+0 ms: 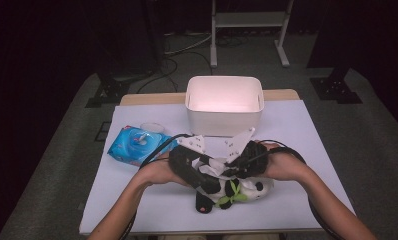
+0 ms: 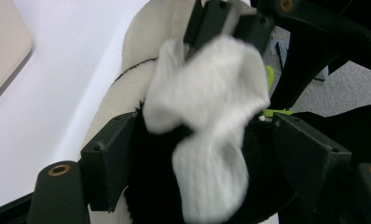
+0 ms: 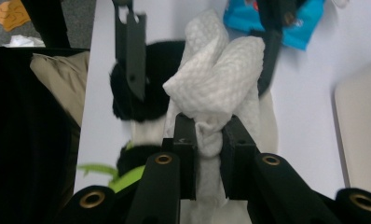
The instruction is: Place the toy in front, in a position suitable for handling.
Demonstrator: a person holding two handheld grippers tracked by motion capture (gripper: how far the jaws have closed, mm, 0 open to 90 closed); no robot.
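Where the two hand-held grippers meet near the front of the white table (image 1: 137,200) in the high view, the left gripper (image 1: 199,172) and right gripper (image 1: 237,167) converge on a crumpled white paper wipe (image 1: 218,166) above a black-and-white plush panda (image 1: 237,192). A white plastic bin (image 1: 224,105) stands behind; a blue wipe packet (image 1: 135,145) lies left. In the left gripper view, its jaws stand apart around the wipe (image 2: 207,126). In the right gripper view, its jaws are clamped on the wipe (image 3: 216,93).
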